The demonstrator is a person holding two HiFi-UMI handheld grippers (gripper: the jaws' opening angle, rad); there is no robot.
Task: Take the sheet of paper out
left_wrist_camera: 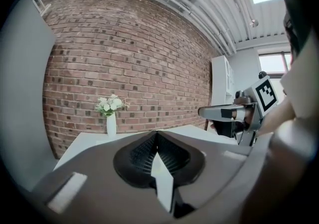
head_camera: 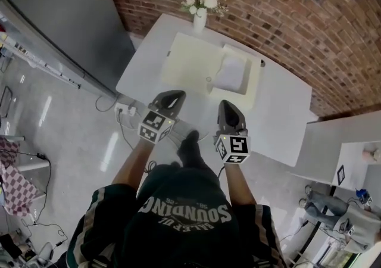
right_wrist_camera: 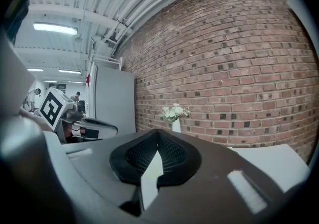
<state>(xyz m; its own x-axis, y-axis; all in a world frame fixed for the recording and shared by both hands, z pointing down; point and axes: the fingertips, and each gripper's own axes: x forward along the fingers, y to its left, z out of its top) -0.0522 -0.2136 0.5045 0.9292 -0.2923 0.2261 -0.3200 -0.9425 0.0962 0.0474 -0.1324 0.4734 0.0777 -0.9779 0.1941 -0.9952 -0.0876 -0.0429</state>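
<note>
While the left gripper and right gripper are both hanging pressed shut on nothing at the near edge of the table, the sheet is lying further out in a shallow cream box, seemingly alone there, beside a flat cream flap. Being thin, light and floppy, it is probably calling for a gentle pinch at a corner or free edge, since tugging is risking a crease.

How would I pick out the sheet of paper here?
Find the white table against the brick wall. A cream folder lies open on it, near the vase of flowers. The paper is the whiter sheet in its right half.
</note>
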